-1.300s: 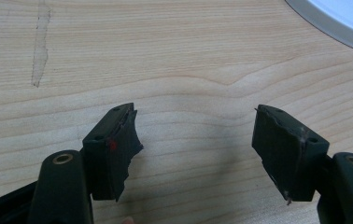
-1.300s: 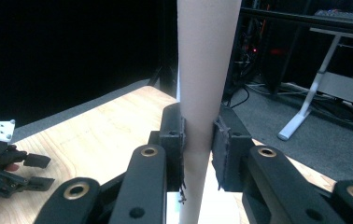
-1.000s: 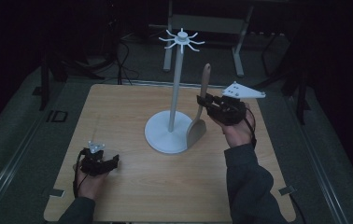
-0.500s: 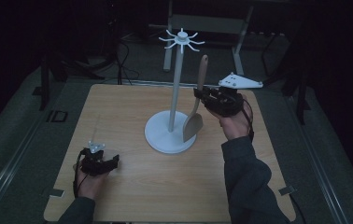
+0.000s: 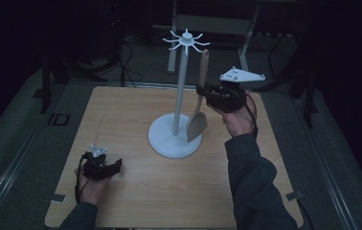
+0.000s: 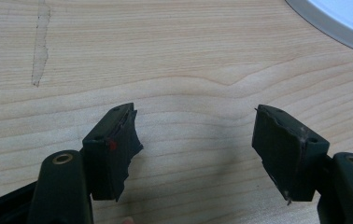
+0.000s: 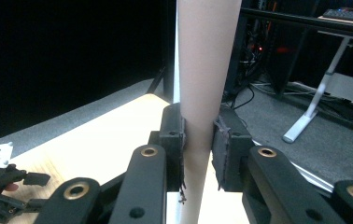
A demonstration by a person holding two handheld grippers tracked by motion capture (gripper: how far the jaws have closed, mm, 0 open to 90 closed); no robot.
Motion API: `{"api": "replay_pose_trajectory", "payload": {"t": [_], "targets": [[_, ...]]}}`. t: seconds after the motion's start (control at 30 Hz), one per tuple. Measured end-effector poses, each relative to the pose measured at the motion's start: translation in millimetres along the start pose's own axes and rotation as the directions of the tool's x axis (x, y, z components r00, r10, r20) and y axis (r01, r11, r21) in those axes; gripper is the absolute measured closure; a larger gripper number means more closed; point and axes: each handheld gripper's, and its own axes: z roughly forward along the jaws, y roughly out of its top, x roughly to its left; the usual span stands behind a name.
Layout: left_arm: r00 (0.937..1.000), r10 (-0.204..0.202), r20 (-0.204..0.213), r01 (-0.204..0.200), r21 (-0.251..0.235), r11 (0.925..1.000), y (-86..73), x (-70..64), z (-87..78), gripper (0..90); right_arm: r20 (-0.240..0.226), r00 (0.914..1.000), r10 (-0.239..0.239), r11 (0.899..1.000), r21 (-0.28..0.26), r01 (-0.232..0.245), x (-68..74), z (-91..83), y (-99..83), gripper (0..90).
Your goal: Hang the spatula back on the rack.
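Observation:
A wooden spatula [image 5: 199, 100] hangs upright in the air, blade down over the round base of a white hook stand [image 5: 178, 96]. My right gripper [image 5: 203, 92] is shut on its handle, just right of the stand's pole. In the right gripper view the pale spatula handle [image 7: 204, 70] rises straight up between the two jaws, clamped by both pads. My left gripper [image 5: 117, 165] rests low at the table's front left, and in its own view the left gripper [image 6: 193, 140] is open over bare wood with nothing between its fingers.
The wooden table [image 5: 136, 120] carries the stand's white base [image 5: 169, 141], whose rim [image 6: 347, 23] shows at the top right of the left gripper view. Dark floor, cables and a white desk frame [image 7: 314, 98] lie beyond the far edge.
My right gripper has lifted the spatula higher and carried it left toward the stand's pole. The left gripper has stayed where it was.

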Motion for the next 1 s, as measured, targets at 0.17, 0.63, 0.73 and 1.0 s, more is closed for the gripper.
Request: {"api": "replay_pose_trajectory", "payload": {"t": [0.17, 0.63, 0.73, 1.0], "targets": [[1.0, 0.001, 0.001, -0.001, 0.003, 1.0, 0.2, 0.3, -0.1, 31.2, -0.002, 1.0, 0.007, 1.0, 0.005, -0.007, -0.9, 2.8, 1.9, 75.6], [1.0, 0.002, 0.001, -0.002, 0.001, 1.0, 0.4, -0.6, 0.1, 31.1, -0.036, 0.9991, 0.022, 0.999, 0.049, -0.021, -2.9, 11.8, 6.3, 75.5], [1.0, 0.0, 0.002, 0.0, 0.001, 1.0, 0.6, -0.8, 0.4, 31.1, -0.028, 0.9995, 0.018, 0.998, 0.065, -0.017, -2.8, 15.3, 8.5, 75.5], [1.0, 0.002, 0.003, -0.002, 0.0, 1.0, 0.8, -1.0, 0.3, 31.1, -0.011, 0.9999, 0.011, 0.997, 0.075, -0.01, -0.5, 20.2, 11.1, 75.4]]}}
